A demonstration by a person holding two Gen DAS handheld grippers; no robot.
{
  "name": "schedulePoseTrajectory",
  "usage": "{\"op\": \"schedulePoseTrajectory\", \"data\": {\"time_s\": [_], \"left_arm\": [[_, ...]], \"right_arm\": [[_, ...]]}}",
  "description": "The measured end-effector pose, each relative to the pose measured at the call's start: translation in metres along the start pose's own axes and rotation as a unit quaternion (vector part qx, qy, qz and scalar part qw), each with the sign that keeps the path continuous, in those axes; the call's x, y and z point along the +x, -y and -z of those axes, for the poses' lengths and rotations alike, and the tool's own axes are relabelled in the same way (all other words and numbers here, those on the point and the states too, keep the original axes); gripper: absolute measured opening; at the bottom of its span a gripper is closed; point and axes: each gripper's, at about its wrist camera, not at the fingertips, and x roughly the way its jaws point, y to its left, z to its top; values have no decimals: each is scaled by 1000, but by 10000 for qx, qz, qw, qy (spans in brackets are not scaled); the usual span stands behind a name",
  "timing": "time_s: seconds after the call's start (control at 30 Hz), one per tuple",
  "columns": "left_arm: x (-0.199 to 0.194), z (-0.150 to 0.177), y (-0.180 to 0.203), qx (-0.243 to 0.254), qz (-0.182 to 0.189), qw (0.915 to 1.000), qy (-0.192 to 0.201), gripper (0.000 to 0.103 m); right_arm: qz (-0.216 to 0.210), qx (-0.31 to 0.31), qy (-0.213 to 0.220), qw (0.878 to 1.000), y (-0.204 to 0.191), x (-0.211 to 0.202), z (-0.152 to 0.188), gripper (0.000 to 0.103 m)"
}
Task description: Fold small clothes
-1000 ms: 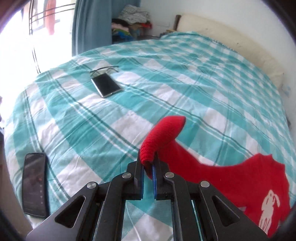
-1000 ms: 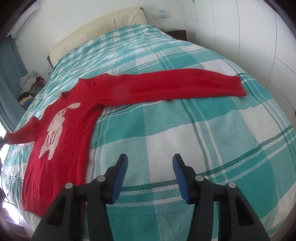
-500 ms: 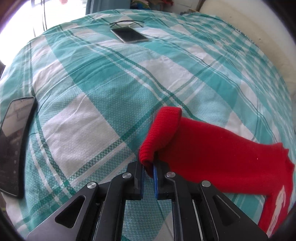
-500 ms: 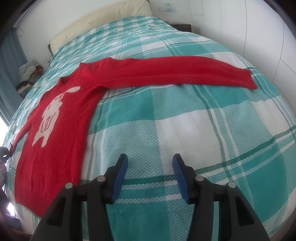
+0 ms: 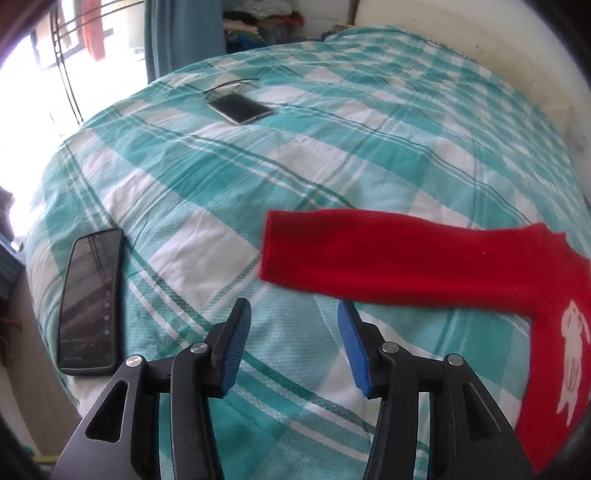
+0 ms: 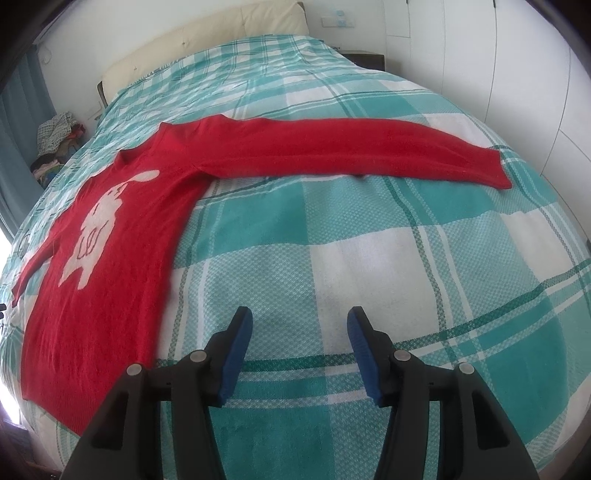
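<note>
A red sweater [image 6: 122, 236] with a white rabbit print lies spread flat on the teal checked bed cover. In the left wrist view one sleeve [image 5: 388, 254] lies flat, its cuff just beyond my left gripper [image 5: 293, 314], which is open and empty. In the right wrist view the other sleeve [image 6: 351, 149] stretches to the right across the bed. My right gripper [image 6: 299, 317] is open and empty over bare bed cover, nearer than that sleeve.
A dark phone [image 5: 92, 299] lies at the bed's left edge near my left gripper. A second phone with a cable [image 5: 240, 107] lies farther back. A pile of clothes [image 5: 258, 22] and a curtain stand beyond the bed. A white wardrobe [image 6: 517, 55] is on the right.
My left gripper opened and let go of the sleeve cuff, which now lies flat on the bed. It pulled back a little. My right gripper stayed open and drew slightly closer to the sweater.
</note>
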Motion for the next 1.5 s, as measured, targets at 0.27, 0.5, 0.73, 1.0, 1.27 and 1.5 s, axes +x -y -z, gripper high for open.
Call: {"op": "schedulePoseTrajectory", "data": {"time_s": [0.27, 0.5, 0.73, 1.0, 1.27, 1.5], "left_arm": [[3, 46, 154, 2116, 1359, 9678, -55, 72], [45, 58, 167, 2393, 930, 9664, 108, 103], [51, 57, 163, 2285, 1156, 9667, 16, 103], [59, 40, 165, 2497, 1544, 9558, -153, 103], [67, 36, 164, 2504, 1615, 9546, 36, 103], [66, 35, 164, 2507, 1611, 9545, 38, 103]], "right_arm": [[197, -162, 358, 9990, -6, 19, -26, 61], [171, -156, 507, 9984, 2, 53, -14, 71], [-2, -251, 520, 9983, -1, 62, -10, 87], [23, -287, 444, 9986, -2, 68, -12, 91], [40, -284, 397, 9988, -3, 70, -13, 93], [95, -313, 374, 9988, -4, 72, -12, 94]]}}
